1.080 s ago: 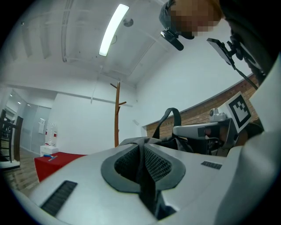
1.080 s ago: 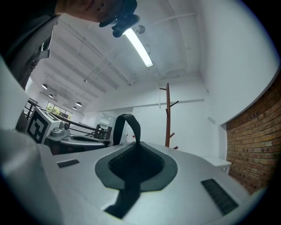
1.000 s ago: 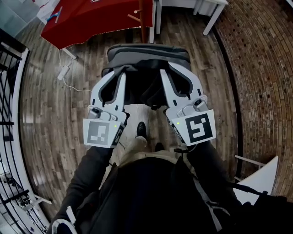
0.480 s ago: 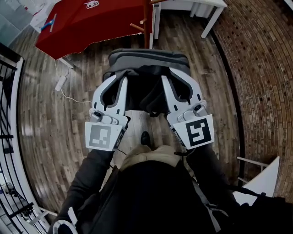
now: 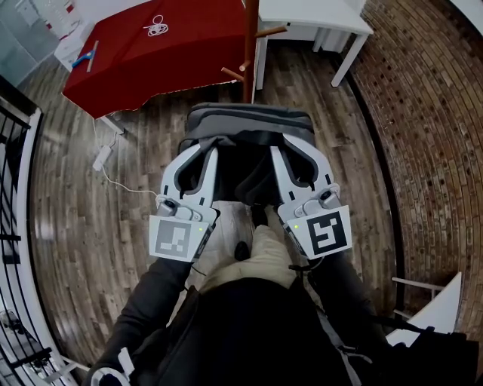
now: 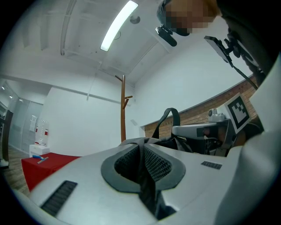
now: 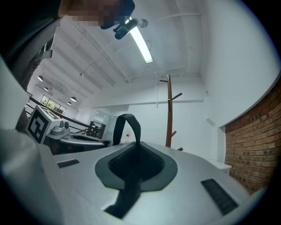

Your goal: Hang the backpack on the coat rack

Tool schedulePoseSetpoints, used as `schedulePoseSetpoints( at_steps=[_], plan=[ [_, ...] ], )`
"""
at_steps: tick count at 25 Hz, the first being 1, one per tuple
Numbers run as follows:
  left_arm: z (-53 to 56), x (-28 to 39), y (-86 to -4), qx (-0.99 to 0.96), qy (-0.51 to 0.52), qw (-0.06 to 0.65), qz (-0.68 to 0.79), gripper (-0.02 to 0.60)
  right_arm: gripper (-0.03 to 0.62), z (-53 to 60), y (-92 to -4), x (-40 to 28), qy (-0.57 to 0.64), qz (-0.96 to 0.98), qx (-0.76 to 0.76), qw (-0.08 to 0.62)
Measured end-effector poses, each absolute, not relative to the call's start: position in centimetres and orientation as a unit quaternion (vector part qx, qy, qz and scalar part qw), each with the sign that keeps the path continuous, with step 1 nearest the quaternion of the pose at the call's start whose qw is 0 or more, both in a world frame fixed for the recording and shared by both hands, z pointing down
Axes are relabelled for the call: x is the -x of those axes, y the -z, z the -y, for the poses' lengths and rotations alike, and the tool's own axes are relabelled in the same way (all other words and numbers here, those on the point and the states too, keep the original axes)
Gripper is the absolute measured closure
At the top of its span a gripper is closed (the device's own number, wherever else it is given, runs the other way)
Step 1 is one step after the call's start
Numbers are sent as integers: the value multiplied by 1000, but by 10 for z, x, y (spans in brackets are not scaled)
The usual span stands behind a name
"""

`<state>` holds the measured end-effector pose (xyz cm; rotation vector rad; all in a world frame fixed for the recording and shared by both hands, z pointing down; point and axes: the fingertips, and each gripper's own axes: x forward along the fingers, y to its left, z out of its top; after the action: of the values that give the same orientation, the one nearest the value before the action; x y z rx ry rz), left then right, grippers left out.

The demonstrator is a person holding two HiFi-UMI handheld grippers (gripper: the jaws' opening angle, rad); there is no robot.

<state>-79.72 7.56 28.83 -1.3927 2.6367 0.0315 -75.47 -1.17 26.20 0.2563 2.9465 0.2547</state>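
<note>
A red-draped table [image 5: 124, 68] stands near a white table [image 5: 313, 11] on wooden floor [image 5: 83, 211].

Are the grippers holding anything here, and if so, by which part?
Both hold the backpack. The left gripper is clamped on one black strap, and the right gripper is clamped on a second strap.

Held the backpack [image 5: 249, 124] out front between left gripper [image 5: 202, 151] and right gripper [image 5: 281, 151]. Faced the coat rack [image 5: 250, 45] just beyond it; saw a draped table [image 5: 143, 60] left of the rack, a desk [image 5: 313, 11] apparently right of it.
</note>
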Motion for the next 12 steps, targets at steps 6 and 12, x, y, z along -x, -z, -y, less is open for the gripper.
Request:
schedulePoseSetpoints(
  at_steps=[6, 12],
  plan=[
    [-62, 821, -294, 463, -13, 71, -884, 540, 574, 27, -265, 783, -79, -989, -86, 88],
    [-43, 853, -303, 448, -9, 55, -892, 540, 574, 47, -271, 817, -66, -989, -99, 85]
  ],
)
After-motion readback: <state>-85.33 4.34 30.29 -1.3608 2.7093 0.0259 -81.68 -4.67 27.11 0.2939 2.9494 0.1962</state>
